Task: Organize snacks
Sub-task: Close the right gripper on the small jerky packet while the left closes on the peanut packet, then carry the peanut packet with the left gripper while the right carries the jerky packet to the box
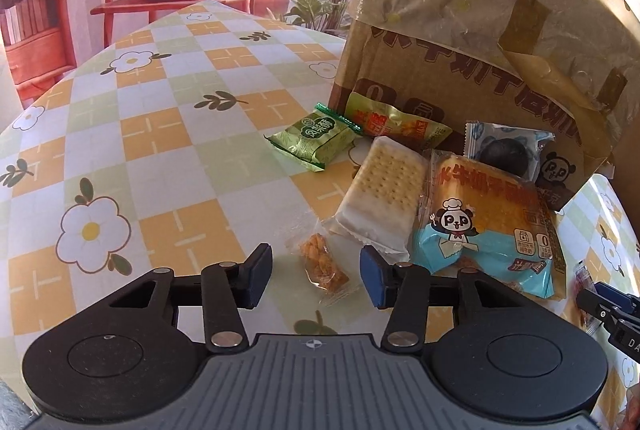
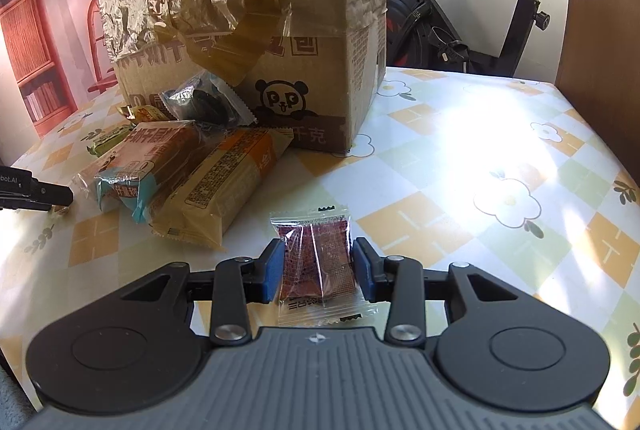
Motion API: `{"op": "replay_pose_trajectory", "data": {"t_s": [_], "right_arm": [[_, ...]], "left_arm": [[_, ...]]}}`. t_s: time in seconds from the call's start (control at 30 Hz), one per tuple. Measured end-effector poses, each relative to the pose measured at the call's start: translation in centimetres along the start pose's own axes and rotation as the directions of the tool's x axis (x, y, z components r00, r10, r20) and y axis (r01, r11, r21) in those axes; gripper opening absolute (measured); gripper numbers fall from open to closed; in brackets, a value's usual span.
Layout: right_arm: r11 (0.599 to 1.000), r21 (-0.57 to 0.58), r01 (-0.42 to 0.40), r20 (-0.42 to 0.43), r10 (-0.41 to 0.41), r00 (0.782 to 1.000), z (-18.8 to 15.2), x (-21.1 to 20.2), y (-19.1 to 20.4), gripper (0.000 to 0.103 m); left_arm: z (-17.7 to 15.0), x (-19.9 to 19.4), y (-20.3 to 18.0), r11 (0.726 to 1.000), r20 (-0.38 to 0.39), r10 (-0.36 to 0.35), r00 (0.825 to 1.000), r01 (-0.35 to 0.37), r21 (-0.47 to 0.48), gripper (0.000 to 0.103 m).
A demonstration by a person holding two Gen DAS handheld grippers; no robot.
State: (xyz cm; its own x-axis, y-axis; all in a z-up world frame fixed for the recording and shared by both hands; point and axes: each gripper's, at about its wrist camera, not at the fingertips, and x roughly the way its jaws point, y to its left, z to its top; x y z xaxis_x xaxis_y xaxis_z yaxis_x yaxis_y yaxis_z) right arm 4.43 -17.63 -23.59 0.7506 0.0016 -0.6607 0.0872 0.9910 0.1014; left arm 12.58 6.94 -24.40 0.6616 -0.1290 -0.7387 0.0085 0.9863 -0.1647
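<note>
My left gripper (image 1: 316, 272) is open, its fingers on either side of a small clear packet of orange snack (image 1: 323, 266) lying on the table. Beyond it lie a cracker pack (image 1: 380, 194), a blue panda bread pack (image 1: 486, 226), a green packet (image 1: 314, 140), a yellow-green packet (image 1: 396, 124) and a dark round cake packet (image 1: 506, 150). My right gripper (image 2: 319, 268) has its pads against both sides of a clear packet of dark red snack (image 2: 318, 258) resting on the table. The bread pack (image 2: 148, 160) and a yellow-orange pack (image 2: 224, 186) lie left of it.
A large taped cardboard box (image 1: 480, 30) stands on the flowered checked tablecloth (image 1: 160, 150) behind the snacks; it also shows in the right wrist view (image 2: 260, 18). An exercise bike (image 2: 460, 10) stands beyond the table's far edge. The left gripper's tip (image 2: 36, 190) shows at the left.
</note>
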Motion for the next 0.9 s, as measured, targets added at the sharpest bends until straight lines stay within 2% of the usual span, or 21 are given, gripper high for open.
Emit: {"op": "replay_pose_trajectory", "data": {"t_s": [0.13, 0.2, 0.43, 0.67, 0.9], "right_arm": [[1.0, 0.0, 0.0, 0.006, 0.0, 1.0, -0.1, 0.0, 0.0, 0.04], [1.0, 0.0, 0.003, 0.008, -0.003, 1.0, -0.1, 0.0, 0.1, 0.04], [1.0, 0.006, -0.008, 0.022, 0.008, 1.0, -0.3, -0.1, -0.1, 0.04], [1.0, 0.009, -0.019, 0.051, 0.018, 0.999, -0.4, -0.7, -0.2, 0.04], [1.0, 0.02, -0.021, 0.084, 0.019, 0.996, -0.5, -1.2, -0.3, 0.04]], "left_arm": [[0.0, 0.2, -0.4, 1.0, 0.013, 0.008, 1.0, -0.009, 0.029, 0.037], [-0.1, 0.2, -0.4, 0.999, 0.016, 0.01, 1.0, -0.01, 0.034, 0.019], [-1.0, -0.8, -0.2, 0.999, 0.033, 0.004, 0.999, -0.005, 0.045, 0.018], [-1.3, -2.7, -0.9, 0.997, 0.104, 0.006, 0.995, -0.014, 0.076, 0.018], [-0.9, -3.3, -2.0, 0.994, 0.126, -0.036, 0.991, 0.022, 0.111, 0.018]]}}
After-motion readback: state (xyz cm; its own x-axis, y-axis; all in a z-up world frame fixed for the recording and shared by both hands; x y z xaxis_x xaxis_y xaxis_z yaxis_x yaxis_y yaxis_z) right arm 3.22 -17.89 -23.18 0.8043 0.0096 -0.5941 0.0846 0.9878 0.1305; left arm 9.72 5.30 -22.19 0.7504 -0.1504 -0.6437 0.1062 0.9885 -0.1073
